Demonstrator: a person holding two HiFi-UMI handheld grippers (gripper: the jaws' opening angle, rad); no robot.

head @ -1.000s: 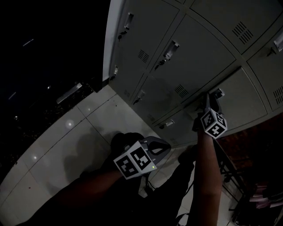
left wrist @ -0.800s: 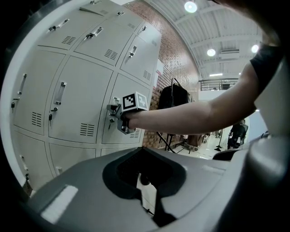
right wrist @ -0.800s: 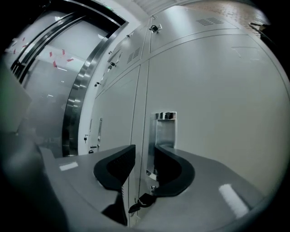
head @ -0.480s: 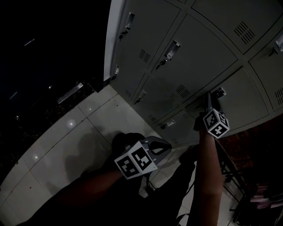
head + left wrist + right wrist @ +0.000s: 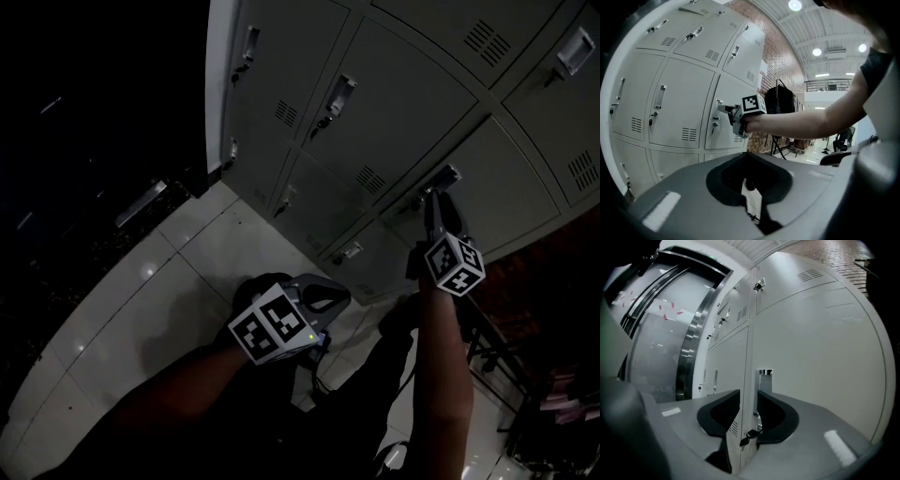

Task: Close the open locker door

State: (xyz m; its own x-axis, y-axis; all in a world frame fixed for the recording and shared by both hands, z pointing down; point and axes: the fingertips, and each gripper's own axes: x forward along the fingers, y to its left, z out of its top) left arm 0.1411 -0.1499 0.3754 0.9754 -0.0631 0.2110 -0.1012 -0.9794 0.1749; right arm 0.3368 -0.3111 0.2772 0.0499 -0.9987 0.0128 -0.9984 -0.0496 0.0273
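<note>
The grey locker door looks almost flush with its neighbours. My right gripper is at that door's left edge, just below the metal handle. In the right gripper view the jaws are closing, with a gap still between them. The door's edge seam runs through that gap, and the handle and a hanging key sit by the right jaw. My left gripper is held low near the body, shut and empty. It looks at the right gripper on the door.
More closed lockers fill the wall, each with a handle and vents. A pale tiled floor lies below them. A black stand is at the right. A curved steel frame stands beyond the lockers' left end.
The head view has shifted slightly, so the lockers sit higher in the picture. The right gripper stays at the door by the handle. The left gripper has drifted a little left.
</note>
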